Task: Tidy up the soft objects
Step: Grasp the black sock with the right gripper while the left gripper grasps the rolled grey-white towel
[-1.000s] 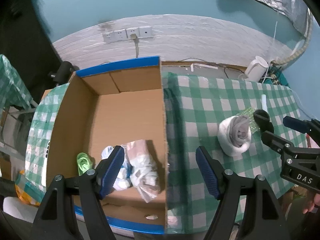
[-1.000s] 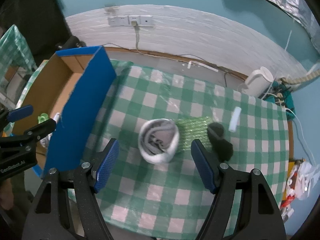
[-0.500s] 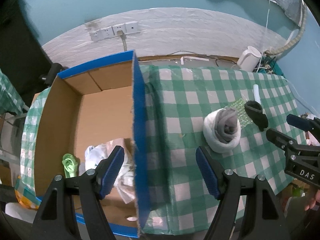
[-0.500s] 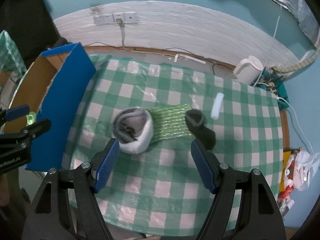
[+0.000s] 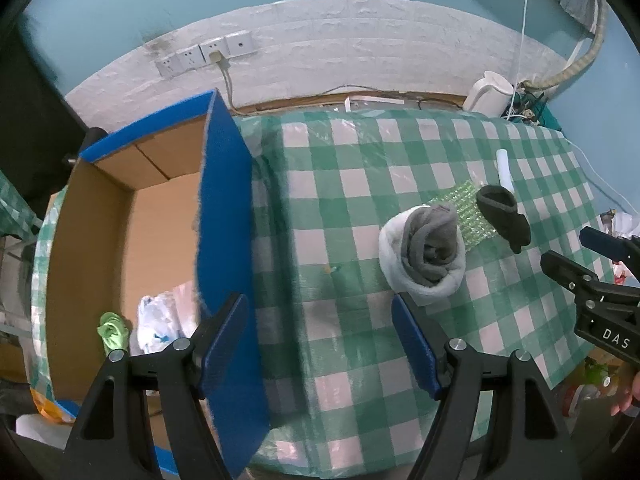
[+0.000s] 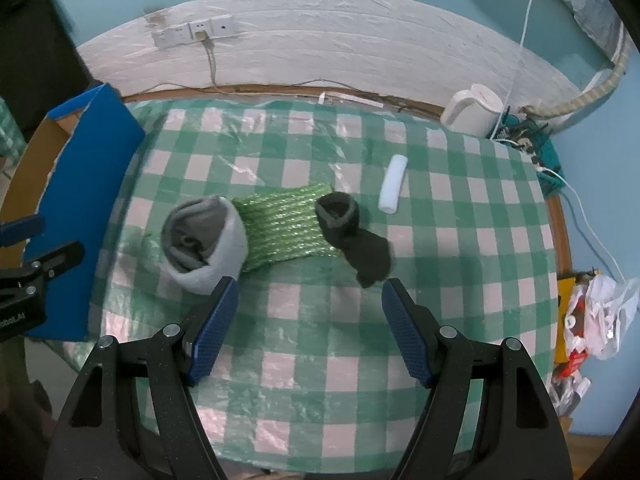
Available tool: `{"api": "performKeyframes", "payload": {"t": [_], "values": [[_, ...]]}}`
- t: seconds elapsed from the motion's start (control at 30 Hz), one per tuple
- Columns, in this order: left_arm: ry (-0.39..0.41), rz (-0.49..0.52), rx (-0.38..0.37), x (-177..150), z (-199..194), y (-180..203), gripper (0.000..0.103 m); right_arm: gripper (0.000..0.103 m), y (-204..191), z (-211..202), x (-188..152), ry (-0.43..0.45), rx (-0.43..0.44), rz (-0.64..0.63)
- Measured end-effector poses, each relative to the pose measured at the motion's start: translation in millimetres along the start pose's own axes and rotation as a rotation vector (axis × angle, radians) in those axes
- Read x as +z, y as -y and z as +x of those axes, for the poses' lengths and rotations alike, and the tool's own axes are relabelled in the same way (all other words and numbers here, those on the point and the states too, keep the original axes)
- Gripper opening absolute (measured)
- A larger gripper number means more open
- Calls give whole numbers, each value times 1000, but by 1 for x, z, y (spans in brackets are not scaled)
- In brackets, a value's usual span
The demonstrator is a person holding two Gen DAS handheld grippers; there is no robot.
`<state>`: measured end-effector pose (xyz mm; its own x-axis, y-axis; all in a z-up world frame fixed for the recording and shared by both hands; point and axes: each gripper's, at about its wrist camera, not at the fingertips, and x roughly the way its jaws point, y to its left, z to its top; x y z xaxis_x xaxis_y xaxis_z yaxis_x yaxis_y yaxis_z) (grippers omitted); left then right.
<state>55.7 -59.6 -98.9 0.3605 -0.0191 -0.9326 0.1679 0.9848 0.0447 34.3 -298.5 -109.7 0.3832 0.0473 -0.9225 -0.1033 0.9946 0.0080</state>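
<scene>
Both grippers hover with jaws apart, empty, above the checked tablecloth (image 6: 320,360).

Only the left wrist view shows the cardboard box (image 5: 92,240) interior, with a green cloth (image 5: 112,330) and plastic bags (image 5: 160,320). The rolled grey-and-white sock (image 6: 204,240) lies just beyond the right gripper (image 6: 310,330)'s left finger, opening facing up; the dark sock (image 6: 354,238) stretches diagonally ahead. The left gripper (image 5: 320,344) hangs beside the box wall.

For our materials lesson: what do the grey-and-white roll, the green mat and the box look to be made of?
Grey-and-white roll: soft knit fabric, matt, probably socks; it folds and bulges.
Green mat: shiny ribbed weave, possibly plastic; it glints.
Box: brown cardboard inside, matt; its outer face is blue.
</scene>
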Motion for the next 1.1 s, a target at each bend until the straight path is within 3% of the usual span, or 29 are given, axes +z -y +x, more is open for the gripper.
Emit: {"api": "performKeyframes", "payload": {"t": [0.67, 0.8, 1.1], "values": [[-113, -35, -59, 8, 53, 35, 76, 75, 37, 56, 8, -41, 11, 33], [-107, -42, -61, 8, 57, 42, 81, 75, 43, 68, 8, -52, 13, 39], [-88, -18, -86, 14, 61, 60, 81, 75, 44, 91, 12, -74, 5, 18]]}}
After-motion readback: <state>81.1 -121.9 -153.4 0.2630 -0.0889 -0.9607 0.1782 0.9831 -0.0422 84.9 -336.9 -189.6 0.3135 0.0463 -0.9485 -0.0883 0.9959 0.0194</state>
